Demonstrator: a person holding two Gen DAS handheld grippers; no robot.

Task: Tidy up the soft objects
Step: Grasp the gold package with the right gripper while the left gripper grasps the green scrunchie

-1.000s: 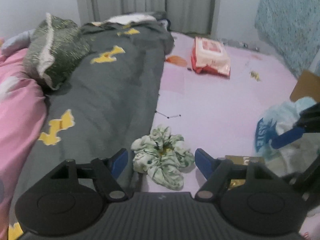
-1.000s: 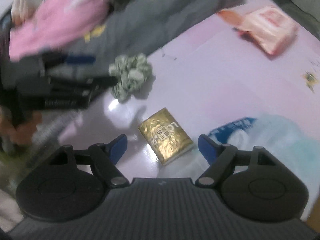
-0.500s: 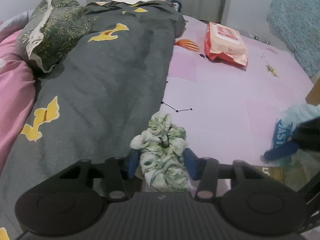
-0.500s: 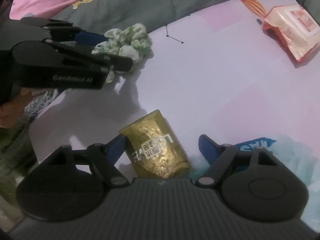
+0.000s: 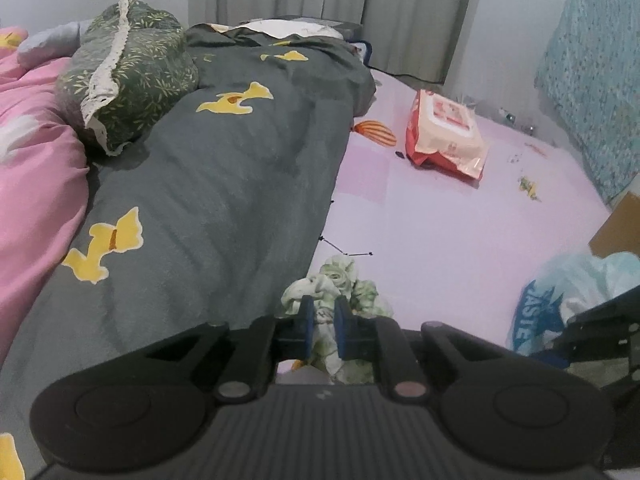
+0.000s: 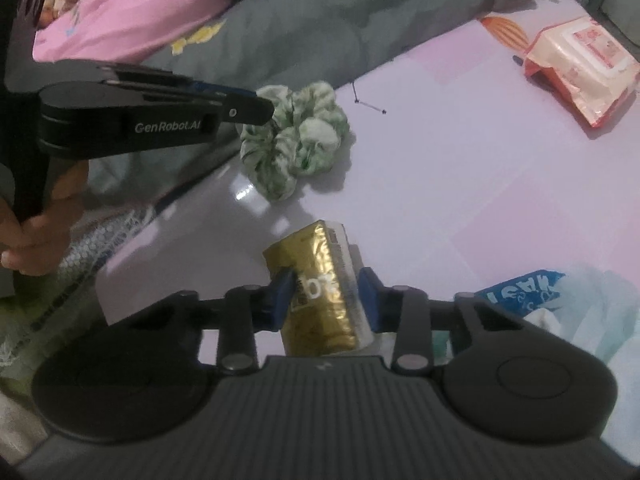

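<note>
so right now my right gripper (image 6: 325,298) has just squeezed onto the gold foil pack (image 6: 320,296), sitting dead centre between the pads, long axis pointing straight away from me. a bit further out, my left gripper (image 5: 321,326) has just pinched a fold of the green scrunchie (image 5: 340,292), which lies on the lilac sheet (image 5: 460,240) right beside the grey duvet (image 5: 220,200), so lifting looks like the next step for both
</note>
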